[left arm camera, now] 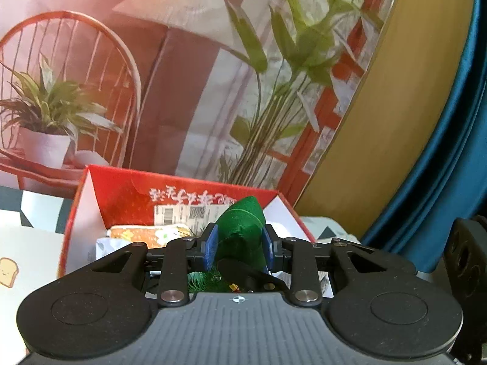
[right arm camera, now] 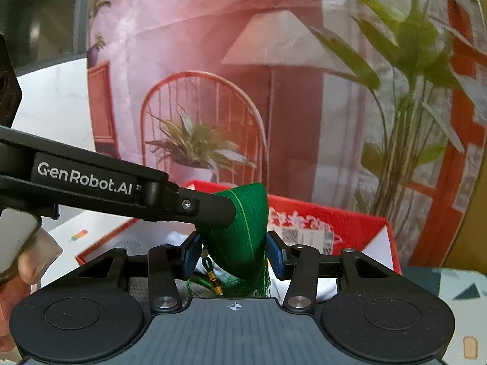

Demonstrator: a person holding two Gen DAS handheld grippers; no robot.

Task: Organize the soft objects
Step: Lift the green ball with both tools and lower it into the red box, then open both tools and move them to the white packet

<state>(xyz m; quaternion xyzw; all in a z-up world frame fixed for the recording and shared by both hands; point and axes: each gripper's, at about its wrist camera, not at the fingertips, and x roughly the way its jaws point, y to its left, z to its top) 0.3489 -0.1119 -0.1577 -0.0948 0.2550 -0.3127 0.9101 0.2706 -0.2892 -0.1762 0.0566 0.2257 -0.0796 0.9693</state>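
Holding the green pouch (left arm camera: 240,231) in both grippers, left gripper (left arm camera: 239,245) and right gripper (right arm camera: 234,251), I judge it light and squashy; mid-body grips suit it.

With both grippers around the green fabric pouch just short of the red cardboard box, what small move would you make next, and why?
Probably carry the green fabric pouch a little further forward and down over the red cardboard box. Both the left gripper and right gripper clamp it, its tassel hangs free, and the open box with other soft items lies just ahead.
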